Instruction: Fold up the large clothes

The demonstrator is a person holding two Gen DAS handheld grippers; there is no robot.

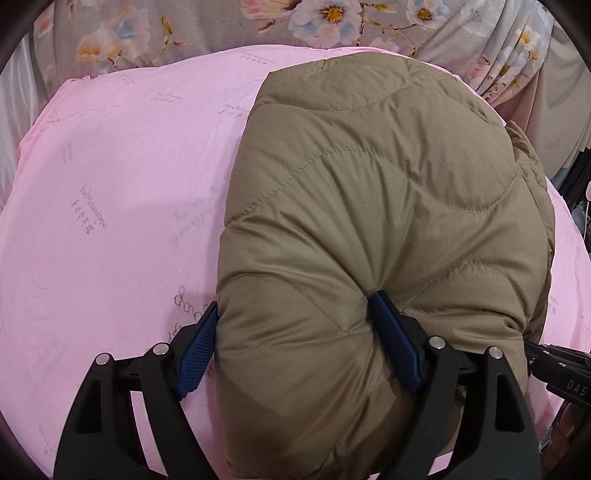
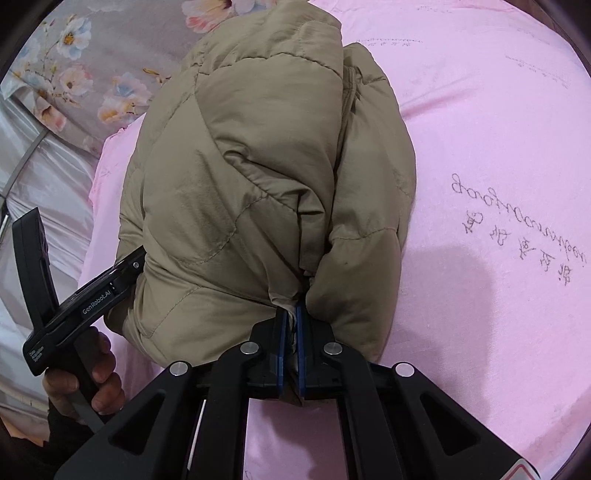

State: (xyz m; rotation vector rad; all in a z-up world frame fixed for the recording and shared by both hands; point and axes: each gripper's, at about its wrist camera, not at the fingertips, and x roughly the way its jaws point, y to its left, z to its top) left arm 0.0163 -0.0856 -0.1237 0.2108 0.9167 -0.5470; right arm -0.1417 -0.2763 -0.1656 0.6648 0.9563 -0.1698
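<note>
A tan quilted puffer jacket (image 1: pixel 369 206) lies folded in a thick bundle on a pink sheet (image 1: pixel 110 206). My left gripper (image 1: pixel 295 314) has its blue pads wide apart around a thick puffed fold at the jacket's near edge, pressing into it on both sides. In the right wrist view the jacket (image 2: pixel 258 166) shows as a bunched pile. My right gripper (image 2: pixel 290 314) is shut on a thin edge of the jacket at its near end. The left gripper body (image 2: pixel 92 295) and the hand holding it show at the jacket's left side.
The pink sheet (image 2: pixel 498 184) has printed writing and covers a bed. A grey floral cover (image 1: pixel 221 29) lies at the far side, with pale draped fabric (image 1: pixel 517 55) at the right. Silvery fabric (image 2: pixel 44 177) lies off the sheet's left edge.
</note>
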